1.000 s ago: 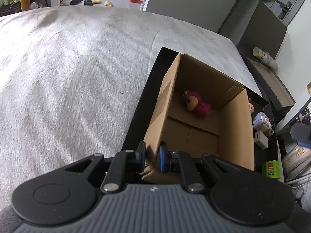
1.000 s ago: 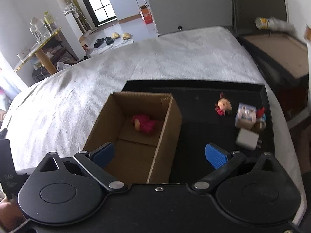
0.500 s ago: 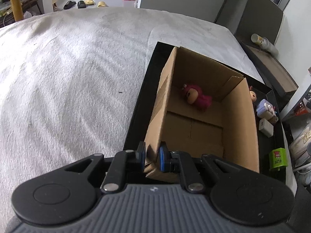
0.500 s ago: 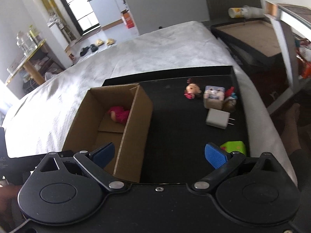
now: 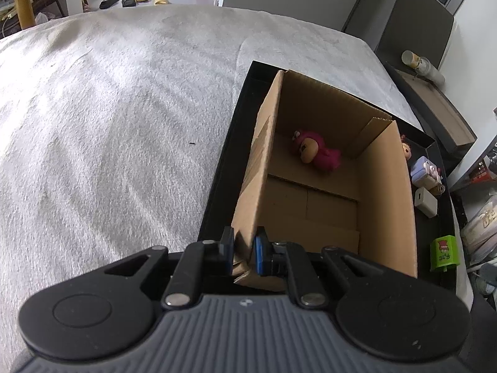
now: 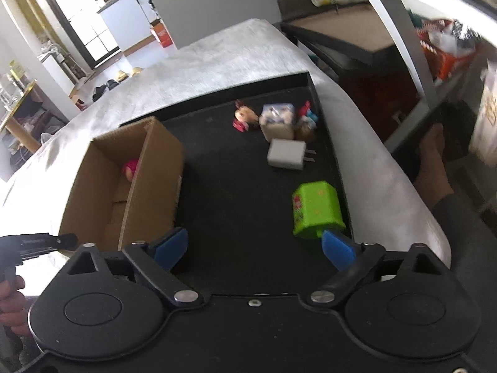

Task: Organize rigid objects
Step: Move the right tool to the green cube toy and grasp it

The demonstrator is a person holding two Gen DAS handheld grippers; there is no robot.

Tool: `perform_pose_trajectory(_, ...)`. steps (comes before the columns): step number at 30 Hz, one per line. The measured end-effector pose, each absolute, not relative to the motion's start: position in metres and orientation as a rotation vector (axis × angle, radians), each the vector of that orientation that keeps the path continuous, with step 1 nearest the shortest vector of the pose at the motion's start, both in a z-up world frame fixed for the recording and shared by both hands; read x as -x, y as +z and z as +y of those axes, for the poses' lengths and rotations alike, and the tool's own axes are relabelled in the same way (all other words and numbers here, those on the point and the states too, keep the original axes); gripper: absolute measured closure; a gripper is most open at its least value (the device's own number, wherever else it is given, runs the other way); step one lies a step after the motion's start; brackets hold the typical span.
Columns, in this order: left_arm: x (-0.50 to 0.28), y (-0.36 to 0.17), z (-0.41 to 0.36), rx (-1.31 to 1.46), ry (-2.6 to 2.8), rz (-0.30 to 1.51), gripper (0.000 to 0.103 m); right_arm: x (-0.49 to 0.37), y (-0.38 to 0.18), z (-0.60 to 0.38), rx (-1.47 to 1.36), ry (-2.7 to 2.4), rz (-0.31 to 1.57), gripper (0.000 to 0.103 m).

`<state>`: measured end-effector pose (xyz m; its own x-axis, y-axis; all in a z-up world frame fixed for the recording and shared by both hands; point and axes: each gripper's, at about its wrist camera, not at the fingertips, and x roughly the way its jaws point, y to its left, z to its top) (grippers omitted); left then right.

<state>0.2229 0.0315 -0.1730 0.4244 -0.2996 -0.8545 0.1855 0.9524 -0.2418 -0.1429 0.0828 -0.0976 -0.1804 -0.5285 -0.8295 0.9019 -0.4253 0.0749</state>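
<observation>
Two grippers fill the bottom of their views, each a black plastic body with round pivot housings and blue rubber pads. In the left wrist view the left gripper has its jaws narrowed onto the near corner of the cardboard box, pads pressing either side of the thin corrugated wall just above frame centre-bottom. In the right wrist view the right gripper stands wide with its jaws closing; only bare tray shows between them, and the right pad sits just below the green block, at the block's lower edge.

The box is a plain brown open-topped rectangle with folded flaps on its floor, standing in the left part of a shallow black tray with a low rim. Deep inside it lies a soft-looking pink plush toy. The green block is a glossy, boxy piece with a printed label, lying right of centre. Beyond it rests a smooth white charger with two metal prongs, then a pale carton, a small round-headed doll and a small brownish figure, clustered at upper centre.

The tray sits on a fuzzy grey-white blanket spreading to the upper left.
</observation>
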Motion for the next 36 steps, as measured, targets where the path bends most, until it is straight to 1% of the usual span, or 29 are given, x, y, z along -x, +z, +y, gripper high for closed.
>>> perform_pose_trajectory(4,-0.223,-0.174,0.033,0.120,-0.307,1.092,0.091,0.151,-0.111,0.087,-1.049,-1.808,0.569,0.020)
perform_pose_trajectory(6,-0.223,-0.174,0.032,0.117,-0.311,1.091,0.091,0.154,-0.116,0.088,-1.066,-1.811,0.570,0.028)
perform_pose_trajectory(7,-0.223,-0.174,0.033,0.116,-0.311,1.090,0.091,0.156,-0.118,0.088,-1.073,-1.808,0.563,0.031)
perform_pose_trajectory(9,-0.223,-0.174,0.033,0.116,-0.313,1.091,0.091,0.160,-0.122,0.086,-1.090,-1.802,0.553,0.041)
perform_pose_trajectory(12,-0.223,-0.173,0.033,0.114,-0.317,1.092,0.091,0.166,-0.127,0.082,-1.099,-1.799,0.552,0.050)
perform_pose_trajectory(16,-0.223,-0.173,0.033,0.119,-0.319,1.093,0.091,0.176,-0.129,0.076,-1.084,-1.827,0.566,0.050)
perform_pose_trajectory(20,-0.222,-0.174,0.034,0.117,-0.322,1.092,0.091,0.187,-0.129,0.069,-1.072,-1.848,0.557,0.057)
perform_pose_trajectory(21,-0.222,-0.174,0.034,0.116,-0.323,1.093,0.091,0.191,-0.130,0.066,-1.073,-1.852,0.560,0.060)
perform_pose_trajectory(27,-0.224,-0.174,0.034,0.119,-0.322,1.100,0.091,0.207,-0.146,0.058,-1.090,-1.879,0.575,0.067)
perform_pose_trajectory(34,-0.224,-0.174,0.034,0.117,-0.328,1.102,0.091,0.207,-0.149,0.054,-1.058,-1.868,0.587,0.066)
perform_pose_trajectory(36,-0.224,-0.174,0.034,0.113,-0.330,1.101,0.091,0.208,-0.149,0.051,-1.066,-1.866,0.588,0.064)
